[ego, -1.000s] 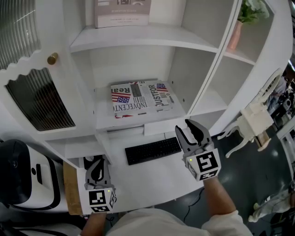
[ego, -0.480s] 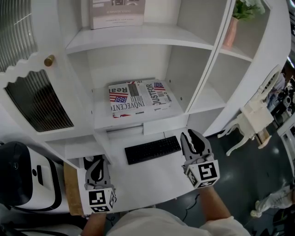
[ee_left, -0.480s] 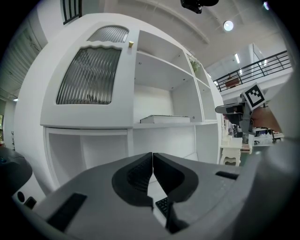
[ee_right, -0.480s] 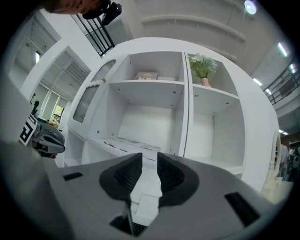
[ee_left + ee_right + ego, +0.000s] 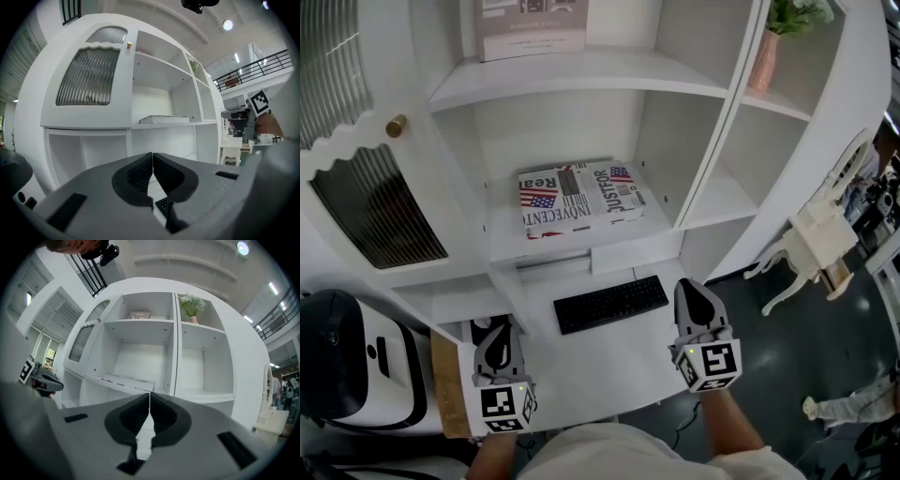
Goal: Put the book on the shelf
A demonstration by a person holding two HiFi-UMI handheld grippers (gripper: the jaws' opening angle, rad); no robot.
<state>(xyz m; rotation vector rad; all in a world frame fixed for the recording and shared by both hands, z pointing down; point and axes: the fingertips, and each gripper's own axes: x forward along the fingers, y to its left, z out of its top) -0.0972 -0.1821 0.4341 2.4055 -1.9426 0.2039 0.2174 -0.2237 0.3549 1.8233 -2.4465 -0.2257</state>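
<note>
The book (image 5: 579,199), with a flag-and-newsprint cover, lies flat on the white shelf (image 5: 506,239) in the middle compartment; it also shows edge-on as the book (image 5: 164,119) and, small and pale, as the book (image 5: 127,378). My right gripper (image 5: 693,302) hovers over the desk's right side, below and right of the book, shut with nothing between its tips. My left gripper (image 5: 496,348) rests low at the desk's left, shut and empty. The same closed tips appear as the left gripper (image 5: 152,156) and the right gripper (image 5: 149,395).
A black keyboard (image 5: 610,304) lies on the white desk (image 5: 609,366) between the grippers. A white-and-black device (image 5: 356,366) sits at the far left. A ribbed-glass cabinet door (image 5: 375,202) with a brass knob (image 5: 396,125) is left; a potted plant (image 5: 773,37) stands upper right. White chair (image 5: 820,239) at right.
My right gripper has drawn back toward me and slightly right, away from the shelf, and its jaws have gone from open to shut. The left gripper and book have not moved.
</note>
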